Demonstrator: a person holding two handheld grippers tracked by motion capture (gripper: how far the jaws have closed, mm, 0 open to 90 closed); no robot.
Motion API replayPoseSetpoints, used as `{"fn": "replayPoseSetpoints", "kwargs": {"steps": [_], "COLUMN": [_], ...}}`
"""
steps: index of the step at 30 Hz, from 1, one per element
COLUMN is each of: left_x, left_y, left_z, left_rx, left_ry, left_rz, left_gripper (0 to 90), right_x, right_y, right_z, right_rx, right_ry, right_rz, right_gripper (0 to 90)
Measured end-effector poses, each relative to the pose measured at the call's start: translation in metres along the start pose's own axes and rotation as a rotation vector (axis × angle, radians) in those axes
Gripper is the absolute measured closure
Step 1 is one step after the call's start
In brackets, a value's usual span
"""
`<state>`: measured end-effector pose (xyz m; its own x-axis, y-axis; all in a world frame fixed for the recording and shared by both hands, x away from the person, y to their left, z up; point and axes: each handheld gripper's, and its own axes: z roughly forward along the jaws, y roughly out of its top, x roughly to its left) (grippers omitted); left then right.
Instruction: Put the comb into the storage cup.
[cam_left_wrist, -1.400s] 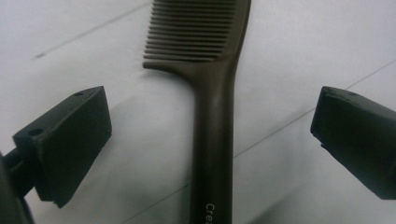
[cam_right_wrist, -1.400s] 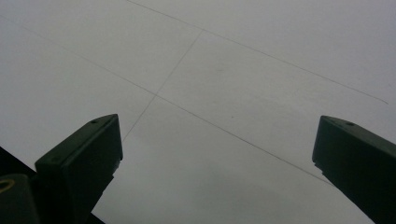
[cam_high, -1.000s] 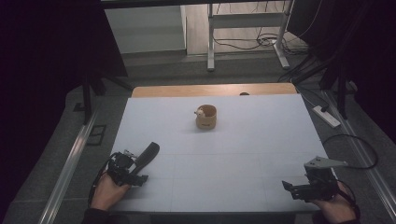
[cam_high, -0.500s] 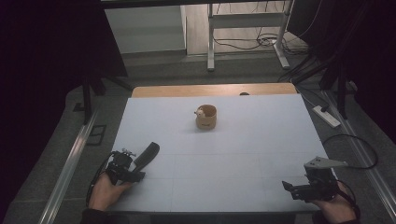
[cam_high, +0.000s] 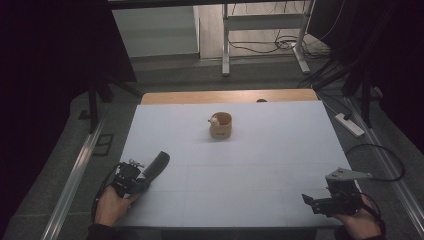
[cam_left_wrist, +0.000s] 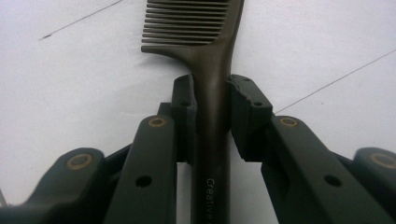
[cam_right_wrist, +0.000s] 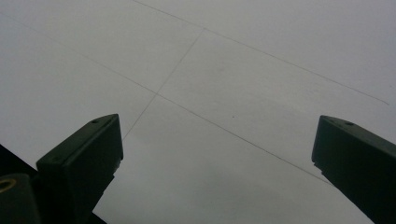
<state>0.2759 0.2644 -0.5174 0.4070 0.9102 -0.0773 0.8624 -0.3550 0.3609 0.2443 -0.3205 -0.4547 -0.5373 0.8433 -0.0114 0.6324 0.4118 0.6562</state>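
One dark brown plastic comb (cam_left_wrist: 205, 70), one small tan wooden cup (cam_high: 221, 125) and two hand-held grippers occupy the pale white table (cam_high: 260, 150), which is scored with thin pencil-like lines. The comb lies flat at the table's near left corner, its teeth pointing away from the person and toward the middle of the table. The cup stands upright alone near the centre, well apart from both grippers, with a small pale figure (cam_high: 214, 120) at its rim.

The left gripper (cam_left_wrist: 208, 100), held low in the person's left hand (cam_high: 111, 204), points diagonally up the table; its jaws have just been closing and now sit tight against both sides of the comb's handle, just below the teeth. The right gripper (cam_high: 312, 201), held in the person's right hand (cam_high: 361, 224) at the near right corner, points across toward the left, a grey three-cornered plate (cam_high: 346, 174) on top and a black cable (cam_high: 380, 160) looping off over the table's right edge; its jaws stand wide apart over bare tabletop with nothing between them.

Wide bare surface stretches between the two grippers and around the cup. A strip of wood-coloured tabletop (cam_high: 230, 96) shows along the far edge. Grey floor (cam_high: 165, 75) surrounds the table.
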Motion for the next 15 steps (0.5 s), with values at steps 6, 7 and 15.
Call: {"fn": "replayPoseSetpoints", "kwargs": {"steps": [6, 7, 15], "left_x": [0.0008, 0.0010, 0.0030], "left_y": [-0.0003, -0.0004, -0.0009], "left_z": [-0.0008, -0.0014, -0.0083], "left_rx": [-0.010, -0.016, -0.075], "left_ry": [-0.004, -0.004, -0.039], "left_rz": [-0.007, -0.008, -0.030], "left_gripper": [71.8, 71.9, 72.1], "right_x": [0.0000, 0.0000, 0.0000], "right_y": [0.0000, 0.0001, 0.0000], "right_z": [0.0000, 0.0000, -0.0003], "right_rx": [0.000, 0.000, -0.002], "right_ry": [0.000, 0.000, 0.001], "right_rz": [0.000, 0.000, -0.002], "right_gripper": [2.4, 2.4, 2.4]}}
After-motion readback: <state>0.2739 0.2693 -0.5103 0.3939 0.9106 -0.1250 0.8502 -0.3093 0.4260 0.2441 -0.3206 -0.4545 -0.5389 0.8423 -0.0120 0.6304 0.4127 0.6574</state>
